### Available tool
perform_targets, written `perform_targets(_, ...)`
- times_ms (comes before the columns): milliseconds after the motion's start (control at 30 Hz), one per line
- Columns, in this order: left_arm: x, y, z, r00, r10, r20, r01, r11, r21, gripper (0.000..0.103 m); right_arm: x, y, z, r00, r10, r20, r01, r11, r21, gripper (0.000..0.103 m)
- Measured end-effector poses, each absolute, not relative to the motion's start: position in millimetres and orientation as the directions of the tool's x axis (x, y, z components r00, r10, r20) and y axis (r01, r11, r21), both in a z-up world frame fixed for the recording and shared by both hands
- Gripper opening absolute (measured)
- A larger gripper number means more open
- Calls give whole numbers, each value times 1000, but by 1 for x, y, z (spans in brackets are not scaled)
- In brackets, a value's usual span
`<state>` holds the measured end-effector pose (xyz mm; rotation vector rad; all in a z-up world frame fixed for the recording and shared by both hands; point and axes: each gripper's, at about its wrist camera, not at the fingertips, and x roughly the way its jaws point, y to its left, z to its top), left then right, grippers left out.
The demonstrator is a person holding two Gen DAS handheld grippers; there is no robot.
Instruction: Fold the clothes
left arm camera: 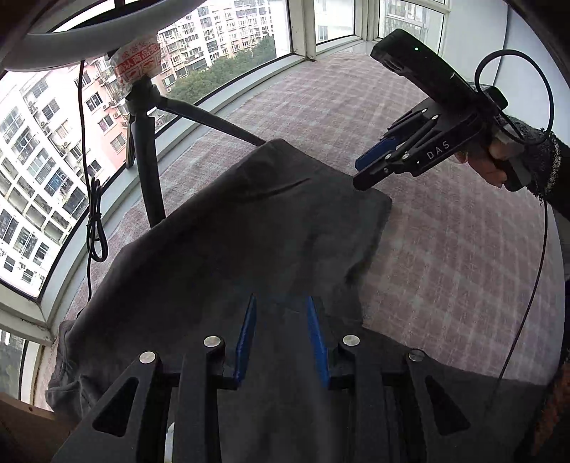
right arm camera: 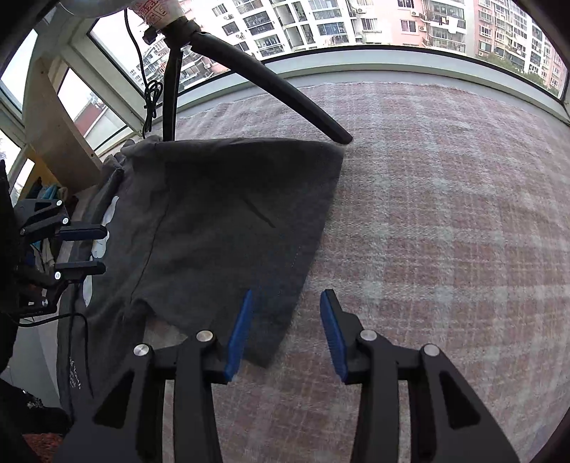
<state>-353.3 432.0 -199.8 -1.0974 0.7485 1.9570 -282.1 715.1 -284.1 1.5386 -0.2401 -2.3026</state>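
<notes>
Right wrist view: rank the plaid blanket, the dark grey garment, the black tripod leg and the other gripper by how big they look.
1. Plaid blanket
2. Dark grey garment
3. Black tripod leg and left gripper: look similar, and the gripper is cut off at the frame edge, so unranked.

High-rise flat, glazed bay window (right arm camera: 356,21); apartment blocks (left arm camera: 32,171) outside; plaid blanket (right arm camera: 445,213) as worktop.

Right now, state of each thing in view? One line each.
left gripper: open, above the garment, gripping nothing.
right gripper: open, empty, at the garment's right edge.
dark grey garment: lying flat on the blanket, partly folded, slight creases.
checked blanket: spread flat under the garment.
tripod: standing, one leg resting by the garment's far corner.
</notes>
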Motion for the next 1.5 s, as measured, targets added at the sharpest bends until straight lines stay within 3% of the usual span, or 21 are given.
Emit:
perform_targets(133, -334, 478, -215, -317, 330, -889, -876, -460, 141, 34, -280, 746, -271, -401, -445, -801, 106, -891, 442, 39)
perform_targets(367, -314, 548, -233, -315, 347, -884, -915, -357, 186, 45, -298, 780, -262, -447, -408, -796, 39, -898, 438, 39)
perform_targets(433, -328, 551, -231, -273, 346, -898, -909, -397, 123, 36, -303, 783, -265, -445, -421, -790, 32, -889, 456, 39)
perform_targets(467, -336, 549, -228, -240, 363, -901, -904, -423, 70, 7, -305, 782, -267, -443, -433, -785, 34, -883, 468, 39)
perform_targets(500, -342, 544, -222, -244, 384, -891, -889, -456, 47, 5, -307, 780, -270, -441, -446, -779, 35, -876, 481, 39)
perform_targets(733, -364, 464, -179, -240, 521, -819, -769, -617, -168, 3, -332, 761, -288, -429, -508, -747, 30, -834, 550, 42)
perform_targets(1000, -365, 454, -188, -256, 522, -813, -752, -636, -172, 3, -369, 742, -305, -419, -602, -680, 22, -755, 655, 44)
perform_targets(1067, -361, 457, -191, -252, 532, -809, -751, -634, -183, 3, -369, 746, -308, -445, -636, -631, 11, -708, 706, 38)
perform_targets(1100, -360, 459, -193, -249, 537, -806, -751, -633, -190, 3, -367, 748, -307, -458, -634, -623, 5, -703, 711, 16)
perform_targets(1133, -357, 459, -192, -246, 549, -799, -748, -632, -204, 3, -364, 748, -304, -470, -621, -627, -5, -709, 705, 4)
perform_targets(1367, -327, 408, -158, -312, 616, -724, -695, -667, -267, 3, -330, 713, -230, -579, -581, -571, 70, -734, 676, 4)
perform_targets(1500, -317, 350, -155, -334, 588, -737, -627, -722, -291, 3, -324, 651, -190, -559, -613, -559, 197, -753, 628, 4)
